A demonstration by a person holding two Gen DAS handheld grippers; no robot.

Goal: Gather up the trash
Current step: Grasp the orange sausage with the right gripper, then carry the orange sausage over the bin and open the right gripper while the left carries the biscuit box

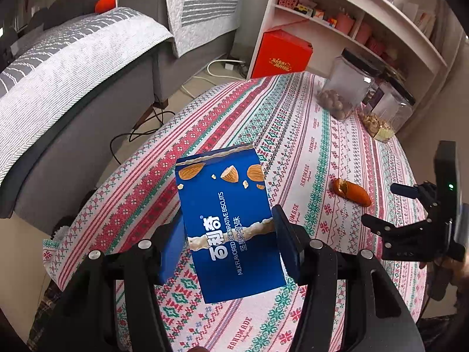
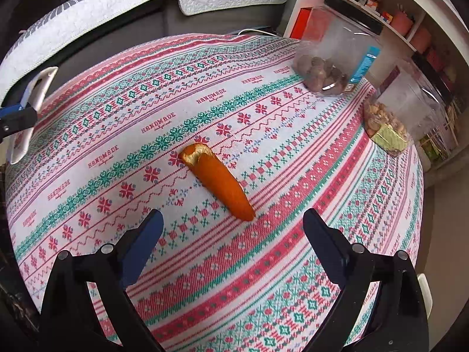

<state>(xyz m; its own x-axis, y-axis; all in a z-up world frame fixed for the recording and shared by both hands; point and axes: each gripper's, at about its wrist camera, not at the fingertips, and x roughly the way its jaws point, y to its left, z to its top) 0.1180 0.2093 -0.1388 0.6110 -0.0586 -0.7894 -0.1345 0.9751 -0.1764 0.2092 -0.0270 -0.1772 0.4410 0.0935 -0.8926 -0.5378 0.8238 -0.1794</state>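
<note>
A blue biscuit box [image 1: 228, 220] with almond pictures hangs above the patterned tablecloth [image 1: 263, 123], and my left gripper [image 1: 227, 228] is shut on its two sides. An orange, carrot-shaped bread piece [image 2: 217, 182] with a bitten end lies on the cloth [image 2: 146, 102]. My right gripper [image 2: 233, 215] is open above the cloth, and the bread's near tip reaches between its fingertips without touching them. In the left wrist view the bread [image 1: 351, 192] lies just left of the right gripper [image 1: 384, 205]. In the right wrist view the box's pale edge [image 2: 41, 88] shows at far left.
Two clear black-lidded jars of nuts [image 2: 331, 61] [image 2: 404, 117] stand at the table's far right edge. A grey sofa with quilted covers [image 1: 73, 88] lies beyond the table. A white shelf [image 1: 351, 14], a red box [image 1: 281, 52] and floor cables [image 1: 140, 129] are behind.
</note>
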